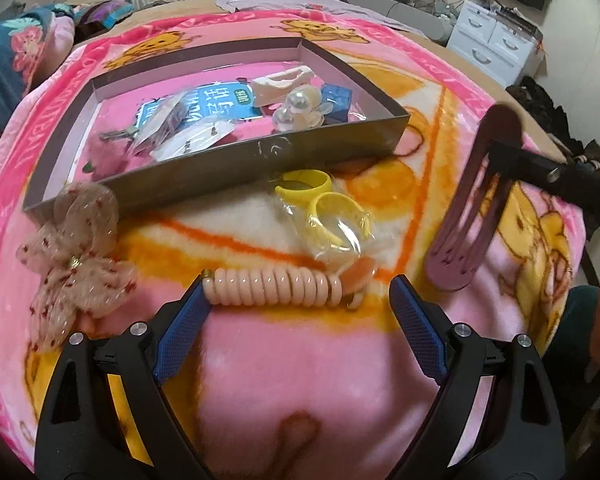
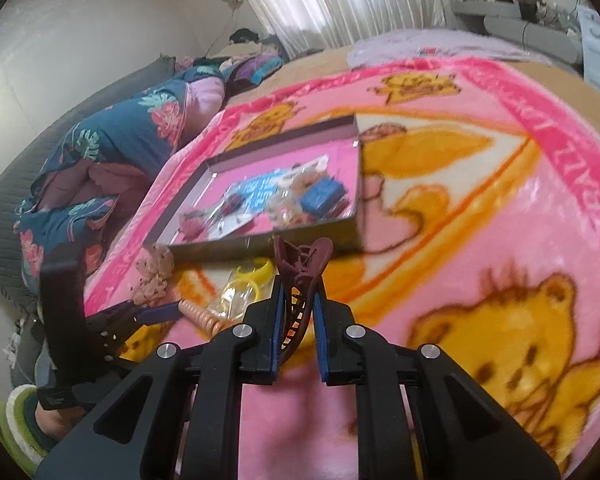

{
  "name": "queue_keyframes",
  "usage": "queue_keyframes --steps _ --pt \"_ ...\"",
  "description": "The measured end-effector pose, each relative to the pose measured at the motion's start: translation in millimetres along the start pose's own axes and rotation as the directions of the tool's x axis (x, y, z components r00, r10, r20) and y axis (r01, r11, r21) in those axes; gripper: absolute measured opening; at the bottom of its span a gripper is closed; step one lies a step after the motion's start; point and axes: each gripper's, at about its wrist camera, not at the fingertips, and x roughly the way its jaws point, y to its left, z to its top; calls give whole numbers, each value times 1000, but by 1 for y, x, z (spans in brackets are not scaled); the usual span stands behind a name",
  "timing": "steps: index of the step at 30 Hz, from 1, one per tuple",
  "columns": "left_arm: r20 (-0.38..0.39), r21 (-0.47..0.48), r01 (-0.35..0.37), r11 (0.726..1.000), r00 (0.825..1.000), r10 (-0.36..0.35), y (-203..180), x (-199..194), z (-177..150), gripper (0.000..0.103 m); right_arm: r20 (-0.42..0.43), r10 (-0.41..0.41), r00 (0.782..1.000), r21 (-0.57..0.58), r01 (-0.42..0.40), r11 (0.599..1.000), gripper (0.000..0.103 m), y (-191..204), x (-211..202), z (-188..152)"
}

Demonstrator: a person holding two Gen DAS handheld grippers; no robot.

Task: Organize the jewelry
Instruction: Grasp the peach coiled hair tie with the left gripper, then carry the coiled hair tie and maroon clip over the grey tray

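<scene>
In the left wrist view, the left gripper (image 1: pixel 300 300) sits at the lower middle of the frame with its blue-padded fingers (image 1: pixel 182 330) wide apart, and the peach-coloured coiled plastic hair tie (image 1: pixel 276 287) lies on the blanket between the two fingertips — its left end is touching or just beside the left pad. Just above it, in the centre, is a clear plastic bag with yellow plastic rings (image 1: pixel 324 210), and at the left edge lies a beige mesh fabric bow with small red dots (image 1: pixel 74 258). The shallow dark cardboard box (image 1: pixel 228 164) fills the upper middle of the frame; inside it are a blue printed card, pearl-like beads (image 1: pixel 300 106), a small blue box and some clear packets (the details are too small to tell). Everything rests on a pink fleece blanket with yellow bear pictures (image 1: pixel 300 376). In the right wrist view, the right gripper (image 2: pixel 298 280) is in the lower centre, its fingers clamped on a dark brown plastic claw hair clip (image 2: pixel 302 266), which stands upright and is lifted above the blanket — the same clip shows at the right side of the left wrist view.
</scene>
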Motion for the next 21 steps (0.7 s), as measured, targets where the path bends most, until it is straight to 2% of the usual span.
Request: queue_keyframes --steps 2,5,13,21 --pt "0 8 -22 1000 1000 22 -3 3 1 67 20 -4 1000 -5 4 1000 13 -1 -5 3" --pt "6 19 -29 999 1000 29 -4 2 1 64 34 4 999 -7 -4 1000 13 -2 -9 5" --pt "25 -7 21 1000 999 -21 2 -20 -4 63 51 30 998 -37 -28 999 13 13 -14 12" --pt "89 -39 41 998 995 -38 17 -59 -3 63 61 47 997 -89 -41 995 13 34 -16 21"
